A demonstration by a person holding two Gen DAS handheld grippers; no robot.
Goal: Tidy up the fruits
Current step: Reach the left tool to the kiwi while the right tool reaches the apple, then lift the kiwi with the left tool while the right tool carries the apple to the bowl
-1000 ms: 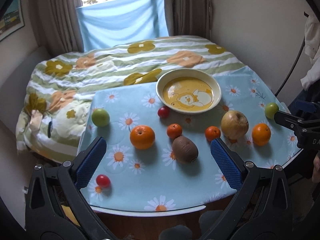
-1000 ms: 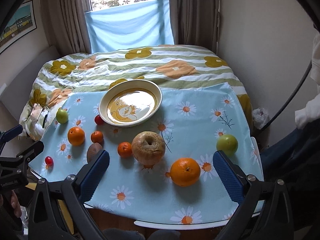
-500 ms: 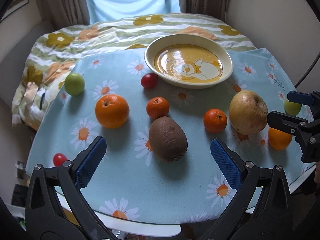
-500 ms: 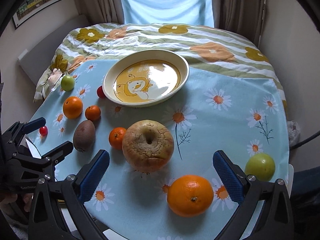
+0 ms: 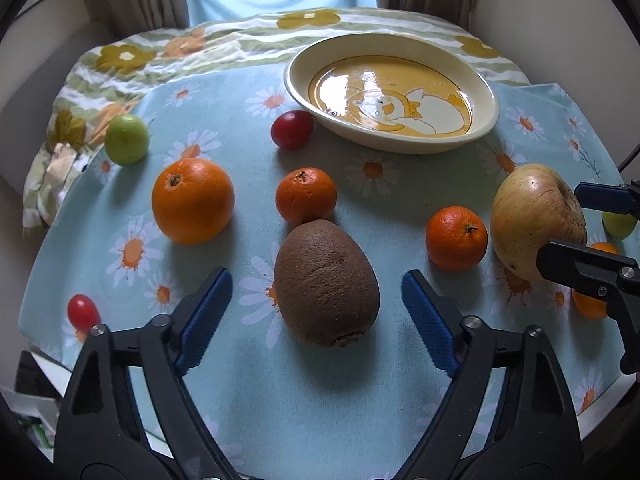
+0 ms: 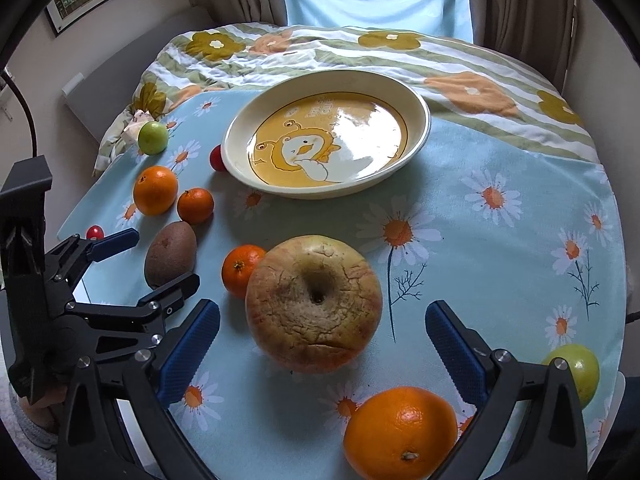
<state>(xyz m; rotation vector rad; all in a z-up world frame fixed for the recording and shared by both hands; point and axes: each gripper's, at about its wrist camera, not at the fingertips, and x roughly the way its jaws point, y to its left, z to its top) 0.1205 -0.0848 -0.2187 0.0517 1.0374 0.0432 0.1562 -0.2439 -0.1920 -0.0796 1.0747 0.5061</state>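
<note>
A brown kiwi point(image 5: 326, 284) lies on the daisy cloth between the blue pads of my left gripper point(image 5: 316, 278). Its jaws are closing, with a gap on each side of the kiwi. A big wrinkled yellow apple point(image 6: 314, 304) sits between the pads of my right gripper point(image 6: 322, 309). These jaws are closing too and do not touch the apple. The cream dish point(image 6: 424, 120) with a yellow duck picture stands empty behind the fruit. Each gripper shows in the other's view, the right gripper point(image 5: 588, 232) astride the apple point(image 5: 536, 220).
Around the kiwi lie a large orange point(image 5: 193, 200), two mandarins point(image 5: 306, 196) point(image 5: 456, 238), a green fruit point(image 5: 127, 139) and two small red fruits point(image 5: 292, 129) point(image 5: 83, 312). Near the right gripper sit another orange point(image 6: 400, 432) and a green fruit point(image 6: 576, 372). A flowered quilt point(image 6: 460, 64) lies behind.
Both grippers have come down and forward over the table. The kiwi now sits between the left pads, which have narrowed, and the apple between the right pads.
</note>
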